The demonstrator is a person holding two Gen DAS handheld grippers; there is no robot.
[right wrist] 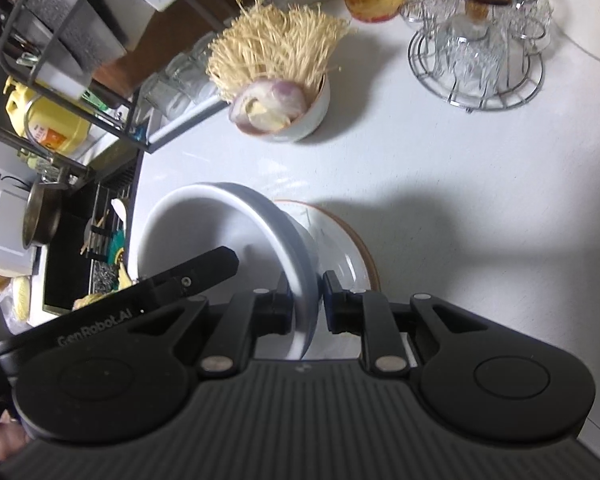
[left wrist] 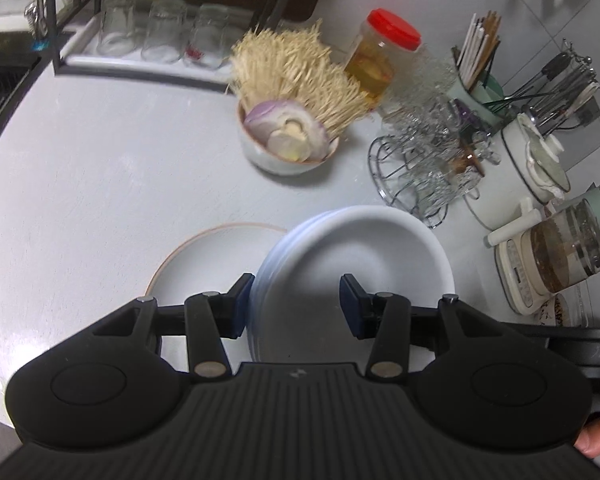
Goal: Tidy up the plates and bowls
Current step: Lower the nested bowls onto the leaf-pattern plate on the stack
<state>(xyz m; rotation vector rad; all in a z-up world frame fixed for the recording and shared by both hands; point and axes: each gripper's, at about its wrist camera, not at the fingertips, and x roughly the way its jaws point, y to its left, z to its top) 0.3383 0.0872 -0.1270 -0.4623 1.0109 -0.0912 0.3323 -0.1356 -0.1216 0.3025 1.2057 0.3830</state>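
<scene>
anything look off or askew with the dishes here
Yes: the white bowl stack is tilted steeply above the brown-rimmed plate, not flat, with the right gripper pinching its rim. The left gripper is open around its other edge. Nothing looks spilled or broken.

white bowls (left wrist: 356,264), brown-rimmed white plate (left wrist: 204,264), red-lidded jar (left wrist: 380,56)

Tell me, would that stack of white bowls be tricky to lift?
Probably. The bowls look glazed and smooth, so likely slippery. Several are nested, so likely heavy and may shift. The right gripper pinches only the rim, and they hang tilted.
</scene>
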